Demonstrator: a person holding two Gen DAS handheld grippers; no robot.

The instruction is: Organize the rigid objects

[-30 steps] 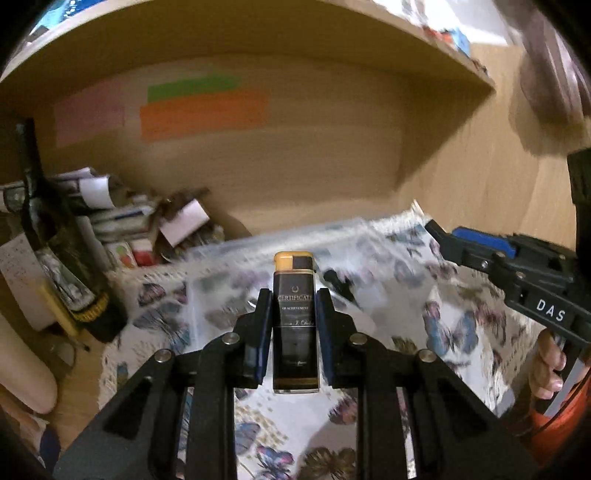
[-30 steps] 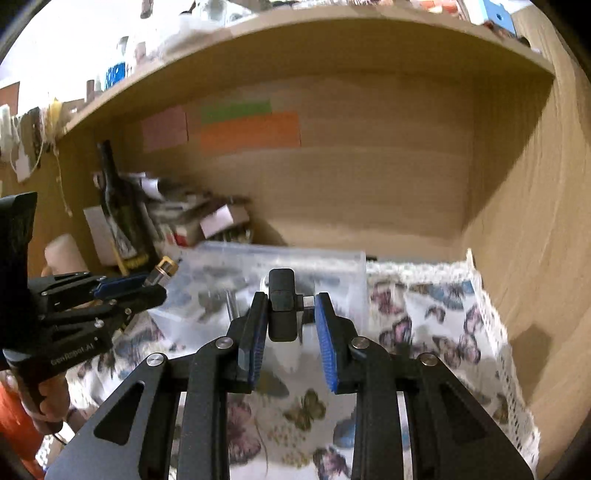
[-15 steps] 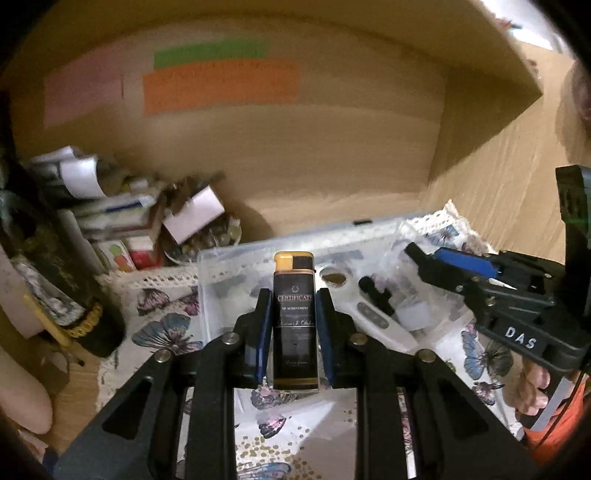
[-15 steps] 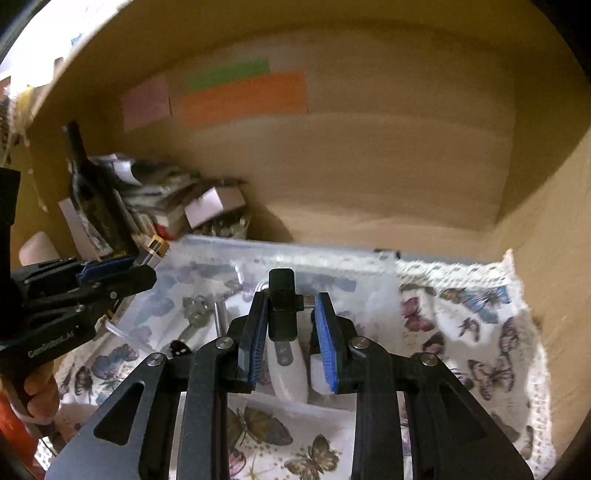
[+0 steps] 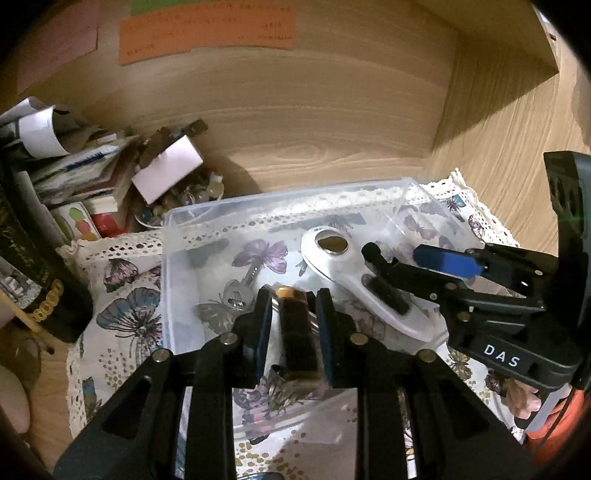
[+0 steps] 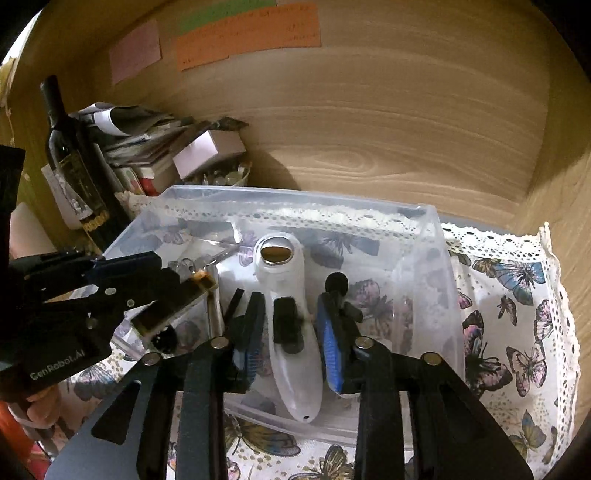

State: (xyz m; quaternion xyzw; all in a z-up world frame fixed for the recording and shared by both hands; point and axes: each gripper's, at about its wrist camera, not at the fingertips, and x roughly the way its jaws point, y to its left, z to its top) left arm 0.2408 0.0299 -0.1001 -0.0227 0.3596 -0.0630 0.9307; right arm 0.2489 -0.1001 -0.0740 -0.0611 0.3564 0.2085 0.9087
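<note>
A clear plastic box [image 5: 173,236] [image 6: 439,236] stands on a butterfly cloth in a wooden shelf nook. My left gripper [image 5: 291,317] [image 6: 162,291] is open inside the box; the black lighter with a gold cap [image 5: 297,332] [image 6: 173,299] stands loose between its fingers. My right gripper [image 6: 291,325] [image 5: 391,266] is open over the box; a small black part [image 6: 288,325] lies between its fingers on a white handheld device [image 6: 288,354] [image 5: 354,280]. Keys [image 5: 236,291] lie in the box.
A dark wine bottle [image 6: 70,158] [image 5: 37,266] stands at the left beside a pile of papers and small boxes [image 5: 92,177] [image 6: 159,147]. The wooden back wall carries orange, green and pink notes [image 6: 247,33]. A wooden side wall [image 6: 554,184] closes the right.
Both grippers moved down and forward into the box. The left jaws opened off the lighter, and the right jaws opened off the small black part, which now rests on the white device.
</note>
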